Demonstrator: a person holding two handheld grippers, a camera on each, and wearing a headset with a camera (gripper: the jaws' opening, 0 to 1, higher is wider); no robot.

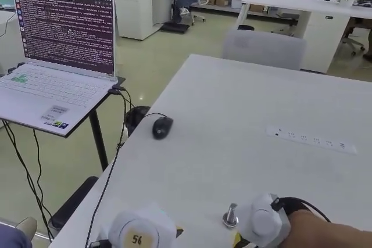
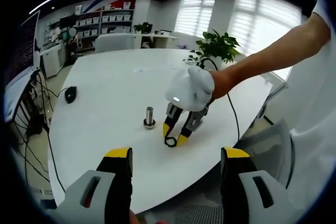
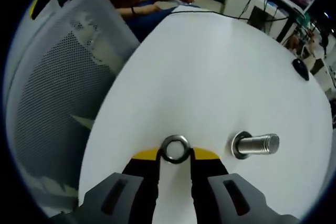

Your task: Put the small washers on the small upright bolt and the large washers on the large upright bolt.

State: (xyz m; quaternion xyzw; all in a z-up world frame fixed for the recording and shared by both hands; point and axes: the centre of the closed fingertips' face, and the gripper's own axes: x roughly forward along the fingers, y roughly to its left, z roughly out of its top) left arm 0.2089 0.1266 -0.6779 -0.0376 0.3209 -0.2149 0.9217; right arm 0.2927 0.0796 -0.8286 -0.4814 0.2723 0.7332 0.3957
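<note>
Right tool (image 3: 175,156) is closed on a small grey metal ring washer (image 3: 175,138), pinched at the yellow jaw tips. It holds the washer low at the near edge of the white worktop (image 1: 232,114); whether the washer touches the surface is unclear. The short steel upright bolt (image 3: 256,144) stands just beside the washer, apart from it, with nothing threaded over its top. There is a wider collar at the bolt's base, and I can't tell if that is a seated washer or the bolt's own head. I also can't tell whether this bolt is the large or the small one.

Left tool (image 2: 177,156) is spread wide and empty, hanging back and facing the right tool (image 2: 177,132), the washer (image 2: 170,141) and the bolt (image 2: 149,117).

Progress looks early: one washer is gripped and not yet on the bolt. What is left is to lift it over the bolt top and drop it on, then do any other washers.
</note>
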